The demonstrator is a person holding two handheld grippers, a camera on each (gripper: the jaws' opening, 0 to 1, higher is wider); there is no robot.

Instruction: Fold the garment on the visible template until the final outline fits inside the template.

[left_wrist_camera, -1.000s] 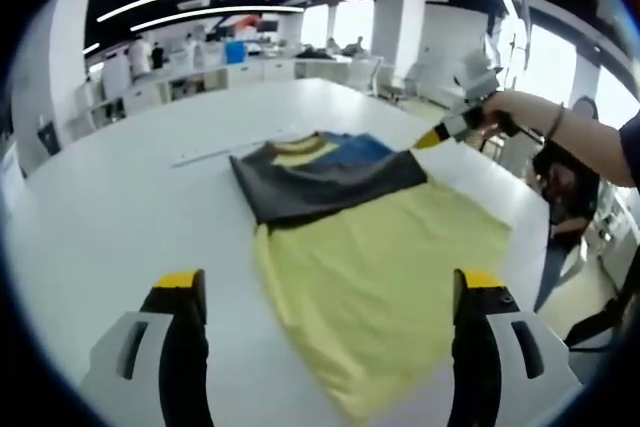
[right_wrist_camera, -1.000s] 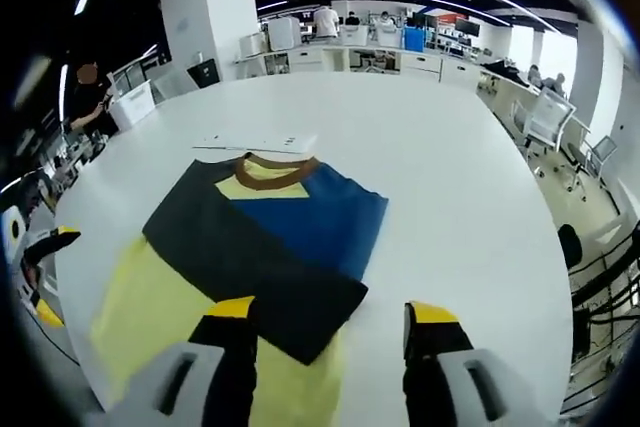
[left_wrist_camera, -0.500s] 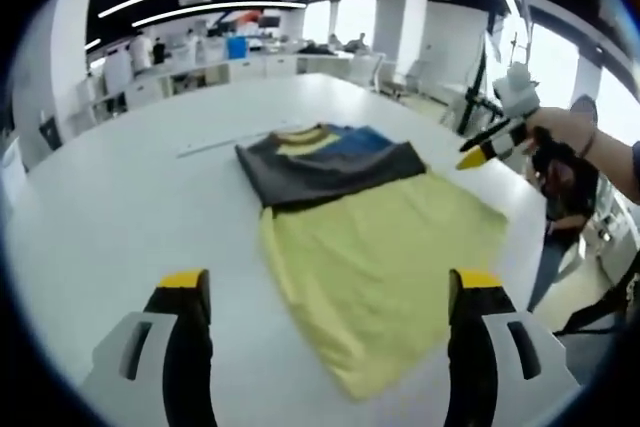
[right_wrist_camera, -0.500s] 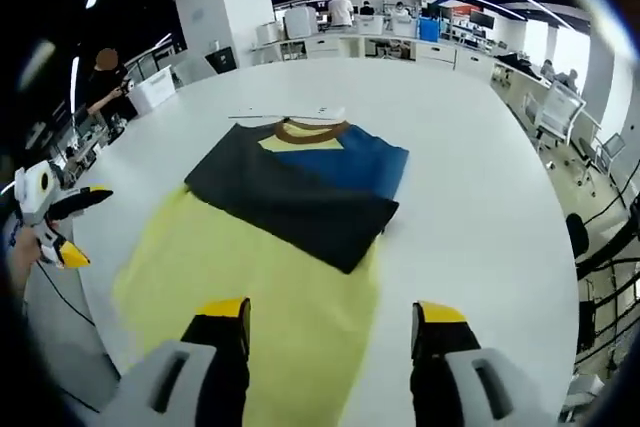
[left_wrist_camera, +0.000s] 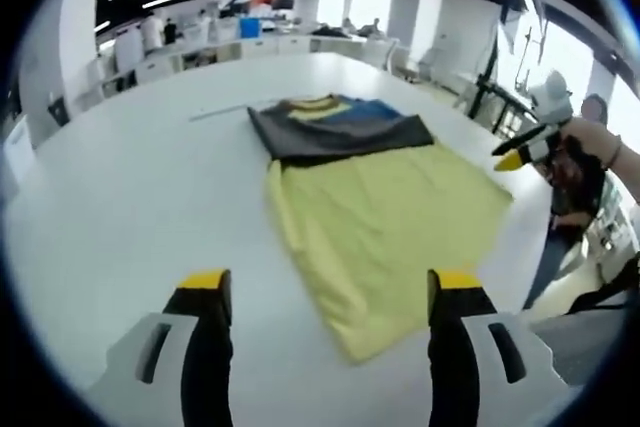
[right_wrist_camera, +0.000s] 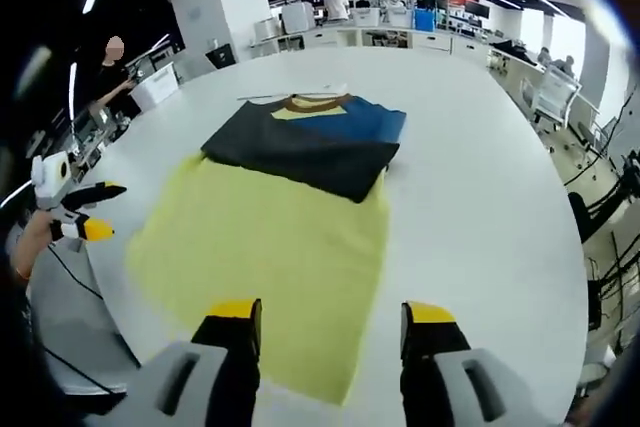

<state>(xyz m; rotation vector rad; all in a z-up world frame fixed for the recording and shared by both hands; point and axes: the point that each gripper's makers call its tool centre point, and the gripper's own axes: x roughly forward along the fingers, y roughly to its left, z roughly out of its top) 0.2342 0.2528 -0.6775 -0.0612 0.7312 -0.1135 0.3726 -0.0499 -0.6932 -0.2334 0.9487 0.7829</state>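
The garment (left_wrist_camera: 385, 217) lies flat on the white table (left_wrist_camera: 120, 207): a yellow body with a dark grey and blue part folded across its top and a brown collar (right_wrist_camera: 310, 103) at the far end. My left gripper (left_wrist_camera: 330, 282) is open and empty, hanging above the yellow hem's near corner. My right gripper (right_wrist_camera: 331, 311) is open too, over the yellow hem with nothing between its jaws. It appears as the right gripper (left_wrist_camera: 522, 153) held in a hand off the table's right edge. The left gripper (right_wrist_camera: 85, 213) floats beyond the table's left edge.
A thin pale strip (left_wrist_camera: 222, 112) lies on the table just past the collar. The table's edge (right_wrist_camera: 100, 317) runs close to the yellow hem. Desks, chairs (right_wrist_camera: 545, 107) and people stand around the room behind.
The right gripper has drawn back from the dark fold's corner to the table edge. Both views now look from further behind the hem. The garment lies still.
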